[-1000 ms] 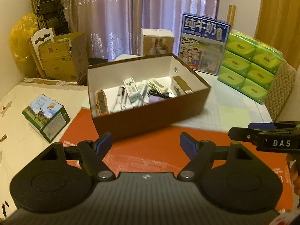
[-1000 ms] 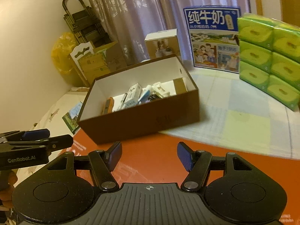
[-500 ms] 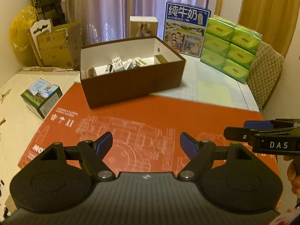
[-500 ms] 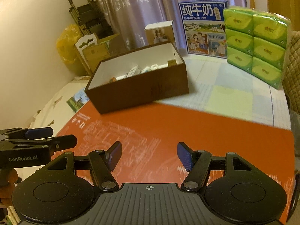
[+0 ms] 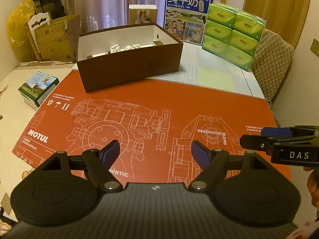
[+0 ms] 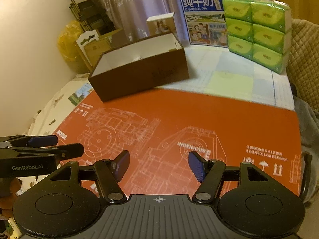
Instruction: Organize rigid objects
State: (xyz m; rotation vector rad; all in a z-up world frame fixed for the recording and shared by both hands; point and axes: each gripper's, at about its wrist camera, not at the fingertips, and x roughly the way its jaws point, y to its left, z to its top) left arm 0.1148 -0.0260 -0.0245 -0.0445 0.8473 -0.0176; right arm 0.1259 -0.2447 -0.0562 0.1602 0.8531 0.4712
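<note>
Both claws stand open and empty above the orange mat [image 5: 151,107] on the desk. The brown box [image 5: 129,69] holding the small rigid items lies ahead and slightly leftward, well apart, its long side facing them; the left claw [image 5: 155,152] appears nearer than the right claw [image 6: 158,165].

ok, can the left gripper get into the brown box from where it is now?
Probably yes. The left gripper is open and empty, the orange mat between it and the brown box is bare, and the box has no lid.
</note>
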